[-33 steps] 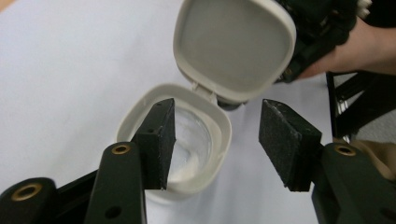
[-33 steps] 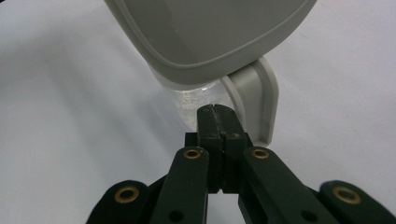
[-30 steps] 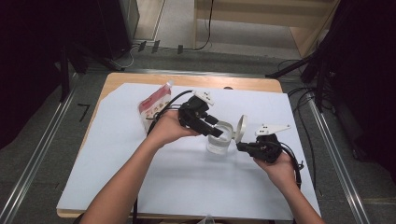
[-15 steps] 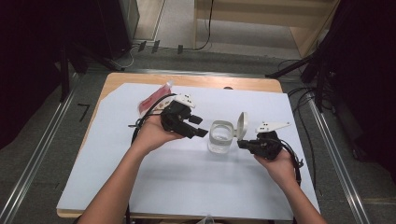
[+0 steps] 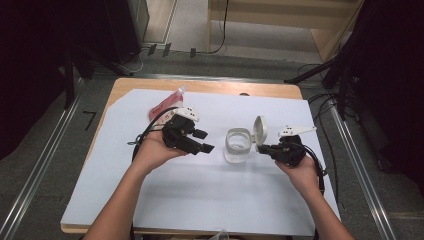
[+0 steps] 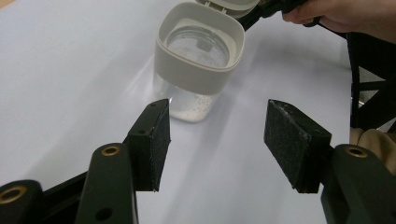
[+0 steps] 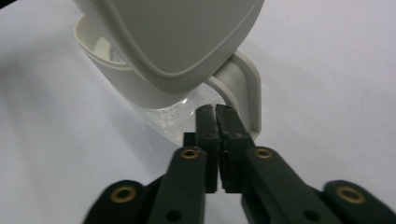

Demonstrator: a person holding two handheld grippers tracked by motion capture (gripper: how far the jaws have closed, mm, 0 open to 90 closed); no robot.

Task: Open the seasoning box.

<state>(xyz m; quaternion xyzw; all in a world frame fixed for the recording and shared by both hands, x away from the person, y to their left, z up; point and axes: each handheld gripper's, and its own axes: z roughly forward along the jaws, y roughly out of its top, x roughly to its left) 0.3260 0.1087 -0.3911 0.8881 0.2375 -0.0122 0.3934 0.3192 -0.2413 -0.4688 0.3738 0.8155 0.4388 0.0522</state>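
While the jar [image 5: 238, 145] stands mid-sheet, well clear of the table edge [image 5: 210, 86], the left gripper [image 5: 202, 141] is held open and empty beside it; the right gripper [image 5: 264, 148] is closed, empty, under the lid [image 5: 259, 131].

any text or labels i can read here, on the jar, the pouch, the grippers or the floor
"7": a dark hand-drawn mark on the grey floor left of the table; it looks like the digit but could be a plain corner mark.
Red and white pouch: print too small and blurred to read.
Clear glass jar with the beige flip lid: no lettering shows.
Left gripper, right gripper: no lettering.
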